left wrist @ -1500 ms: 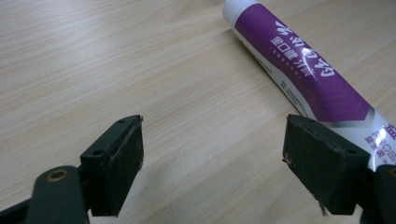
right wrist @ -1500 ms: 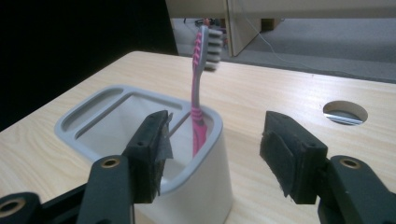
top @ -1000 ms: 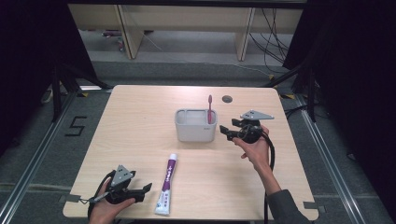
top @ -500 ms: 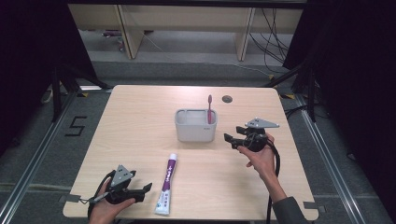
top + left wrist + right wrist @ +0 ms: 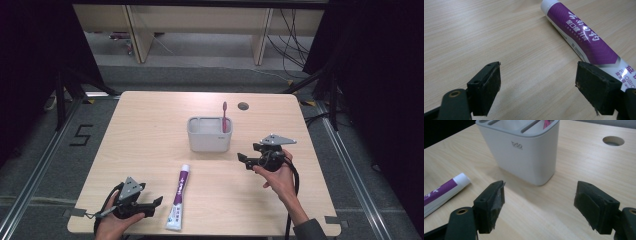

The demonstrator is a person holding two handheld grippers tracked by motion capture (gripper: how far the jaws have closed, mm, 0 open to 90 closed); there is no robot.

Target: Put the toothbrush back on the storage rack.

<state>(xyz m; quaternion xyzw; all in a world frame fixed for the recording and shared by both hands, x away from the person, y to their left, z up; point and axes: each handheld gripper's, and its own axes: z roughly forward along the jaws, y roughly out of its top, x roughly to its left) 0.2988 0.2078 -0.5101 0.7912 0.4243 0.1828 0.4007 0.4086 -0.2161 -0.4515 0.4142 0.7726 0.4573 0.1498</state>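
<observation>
The left claw (image 5: 152,204) is held wide open just beside the toothpaste tube (image 5: 178,197) lying flat on the tabletop (image 5: 150,130), so a grab seems next, while the right claw (image 5: 243,160), open and empty, is held near the white holder (image 5: 209,135).

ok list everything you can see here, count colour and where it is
table: 1, light wood, centre of the high view
cable hole: 1, dark, round, far side of the table
holder: 1, white, mid table
toothbrush: 1, pink, standing in the holder's right end
toothpaste tube: 1, purple and white, lying flat near the front edge
left gripper: 1, black, open, front left beside the tube
right gripper: 1, black, open, right of the holder
hands: 2, one on each gripper
</observation>
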